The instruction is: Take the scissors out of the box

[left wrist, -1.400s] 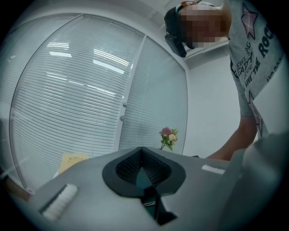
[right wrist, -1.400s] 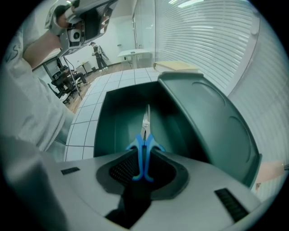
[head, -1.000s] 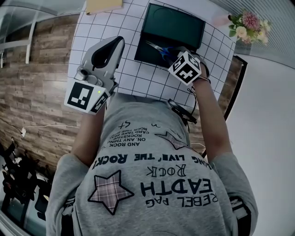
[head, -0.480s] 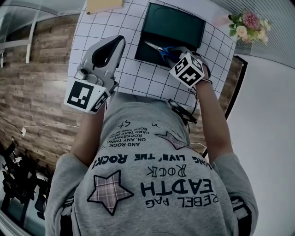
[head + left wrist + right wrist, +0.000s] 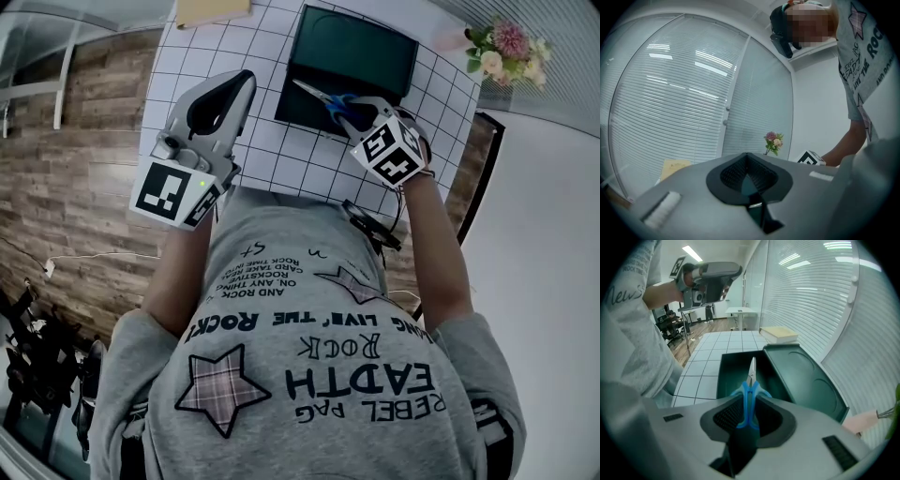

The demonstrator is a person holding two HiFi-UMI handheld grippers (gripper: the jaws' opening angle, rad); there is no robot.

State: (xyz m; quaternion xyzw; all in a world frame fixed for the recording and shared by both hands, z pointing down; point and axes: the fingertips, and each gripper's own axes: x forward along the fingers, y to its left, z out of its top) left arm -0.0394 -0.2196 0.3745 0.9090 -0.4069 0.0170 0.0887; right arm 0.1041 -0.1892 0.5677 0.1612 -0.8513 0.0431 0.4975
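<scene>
Blue-handled scissors [image 5: 750, 401] are clamped by their handles between the pads of my right gripper [image 5: 750, 397], with the steel blades [image 5: 752, 372] pointing forward over the box. In the head view the scissors [image 5: 326, 97] hang above the near edge of the open dark green box [image 5: 352, 56], just ahead of the right gripper [image 5: 356, 112]. The box [image 5: 736, 369] looks empty, and its lid [image 5: 808, 380] lies flat to its right. My left gripper [image 5: 240, 84] is held level above the table's left part, away from the box. Its jaws [image 5: 747, 157] are shut on nothing.
A white gridded table [image 5: 281, 159] carries the box. A yellow notepad [image 5: 211, 11] lies at its far left and a vase of flowers [image 5: 502, 52] stands at the far right corner. Window blinds [image 5: 820, 296] run behind the table. The person's body fills the near side.
My right gripper has risen a little with the scissors, lifting them higher over the box's near edge. The left gripper has stayed where it was.
</scene>
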